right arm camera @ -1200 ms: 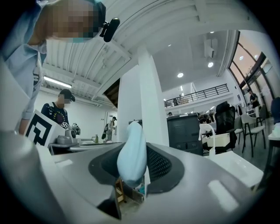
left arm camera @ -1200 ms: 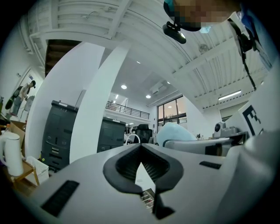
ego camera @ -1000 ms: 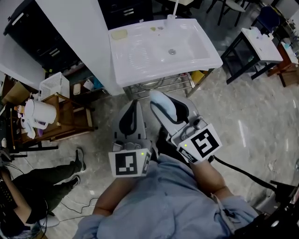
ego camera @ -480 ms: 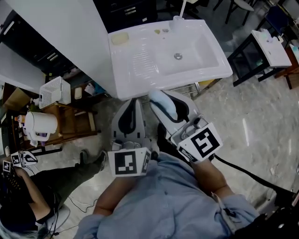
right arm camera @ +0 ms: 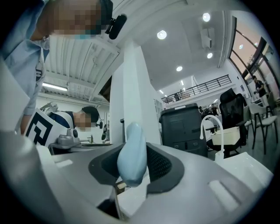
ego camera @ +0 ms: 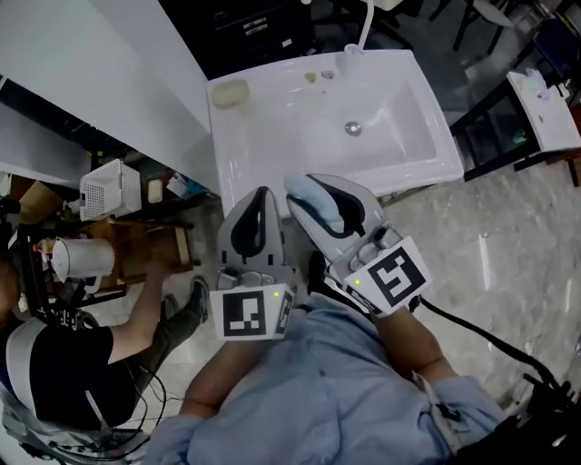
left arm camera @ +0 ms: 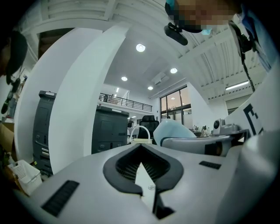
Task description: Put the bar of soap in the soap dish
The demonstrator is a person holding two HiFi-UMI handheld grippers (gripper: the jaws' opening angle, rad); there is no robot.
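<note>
A pale blue bar of soap point(ego camera: 313, 202) stands on edge between the jaws of my right gripper point(ego camera: 320, 194), which is shut on it; the same bar point(right arm camera: 132, 154) fills the middle of the right gripper view. My left gripper point(ego camera: 262, 195) is beside it on the left, shut with nothing in it, its tips meeting point(left arm camera: 140, 147). Both hang just before the front edge of the white sink point(ego camera: 272, 136). A pale yellow soap dish point(ego camera: 230, 92) sits on the sink's far left corner. The white faucet point(ego camera: 363, 27) rises at the back.
The sink's drain point(ego camera: 353, 128) lies in the basin at the right. A white wall panel point(ego camera: 109, 82) runs along the sink's left side. A white basket point(ego camera: 109, 189) and a seated person point(ego camera: 54, 363) are at the left. A second basin point(ego camera: 545, 100) stands at the right.
Both grippers have moved together toward the sink, whose front edge now lies right at their tips. The soap stays in the right gripper.
</note>
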